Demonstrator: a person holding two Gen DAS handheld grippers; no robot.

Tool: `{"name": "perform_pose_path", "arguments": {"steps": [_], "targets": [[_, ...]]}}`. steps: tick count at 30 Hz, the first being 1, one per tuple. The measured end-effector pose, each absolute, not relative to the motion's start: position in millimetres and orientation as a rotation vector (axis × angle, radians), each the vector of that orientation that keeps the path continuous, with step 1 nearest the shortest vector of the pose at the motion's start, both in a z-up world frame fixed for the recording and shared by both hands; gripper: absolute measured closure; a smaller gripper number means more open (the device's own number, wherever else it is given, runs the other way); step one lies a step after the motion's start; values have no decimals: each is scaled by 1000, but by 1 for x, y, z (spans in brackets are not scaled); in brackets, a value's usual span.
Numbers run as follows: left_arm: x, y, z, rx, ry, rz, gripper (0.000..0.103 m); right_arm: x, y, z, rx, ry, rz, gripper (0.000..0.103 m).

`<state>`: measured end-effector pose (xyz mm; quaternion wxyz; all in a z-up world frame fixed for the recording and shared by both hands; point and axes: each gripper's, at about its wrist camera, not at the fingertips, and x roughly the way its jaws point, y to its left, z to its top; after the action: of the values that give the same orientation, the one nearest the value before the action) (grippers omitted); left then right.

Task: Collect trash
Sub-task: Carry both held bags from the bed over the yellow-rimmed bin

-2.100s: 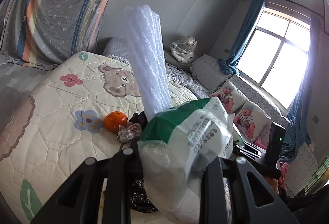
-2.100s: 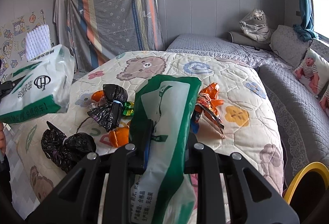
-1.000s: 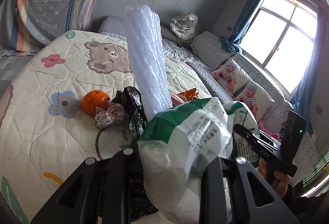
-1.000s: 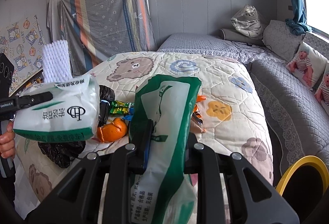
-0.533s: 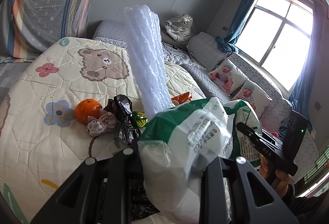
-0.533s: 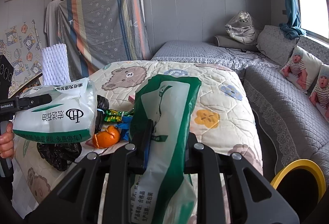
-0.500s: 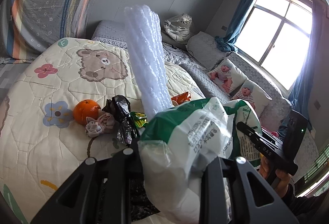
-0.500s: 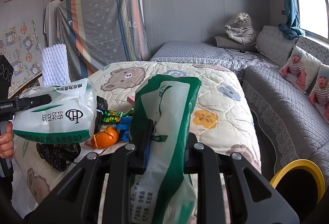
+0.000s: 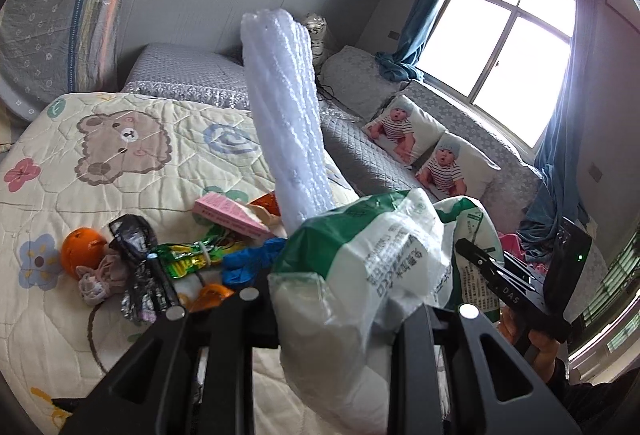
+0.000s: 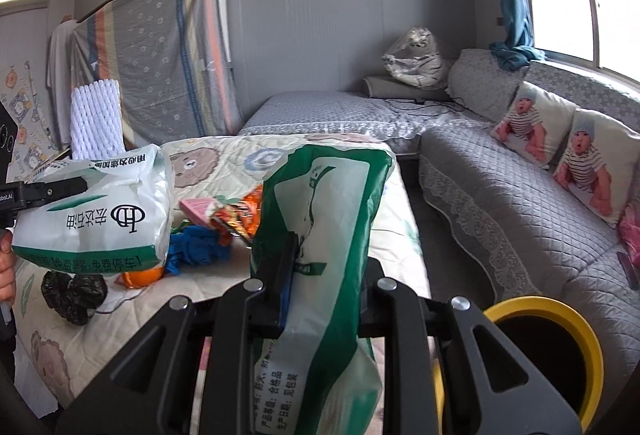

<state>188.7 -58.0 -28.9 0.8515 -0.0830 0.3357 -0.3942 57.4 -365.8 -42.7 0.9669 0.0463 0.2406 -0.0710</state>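
My left gripper (image 9: 328, 319) is shut on a white and green plastic bag (image 9: 360, 275) with a white foam net sleeve (image 9: 288, 115) standing out of it. The same bag (image 10: 96, 211) and sleeve (image 10: 96, 123) show at the left of the right wrist view. My right gripper (image 10: 316, 295) is shut on a second white and green plastic bag (image 10: 320, 235). Both are held above a bed with a cartoon quilt (image 9: 120, 155). Loose trash lies on the quilt: an orange (image 9: 78, 253), a black bag (image 9: 140, 267), a blue glove (image 9: 252, 263), a pink box (image 9: 228, 215), snack wrappers (image 9: 188, 259).
A yellow-rimmed bin (image 10: 552, 351) stands on the floor at the lower right of the right wrist view. A grey corner sofa (image 10: 520, 195) with baby-print cushions (image 10: 568, 151) runs along the window wall. A striped sheet (image 10: 160, 67) hangs at the back.
Both grippers have swung right, towards the sofa and window, each still holding its bag. The yellow-rimmed bin shows more fully at the right gripper's lower right.
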Motion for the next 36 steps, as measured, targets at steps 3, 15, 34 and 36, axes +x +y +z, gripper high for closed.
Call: {"name": "perform_pose_path", "arguments": {"steps": [3, 15, 34, 36], "targets": [[187, -82, -25, -158, 707, -872, 80, 43, -387, -43, 103, 480, -197, 83], [174, -198, -22, -75, 734, -1052, 80, -24, -462, -57, 144, 479, -431, 83], [145, -339, -66, 57, 832, -1202, 80, -77, -524, -99, 245, 552, -594, 83], [143, -347, -70, 75, 834, -1203, 80, -81, -527, -104, 257, 563, -604, 83]]}}
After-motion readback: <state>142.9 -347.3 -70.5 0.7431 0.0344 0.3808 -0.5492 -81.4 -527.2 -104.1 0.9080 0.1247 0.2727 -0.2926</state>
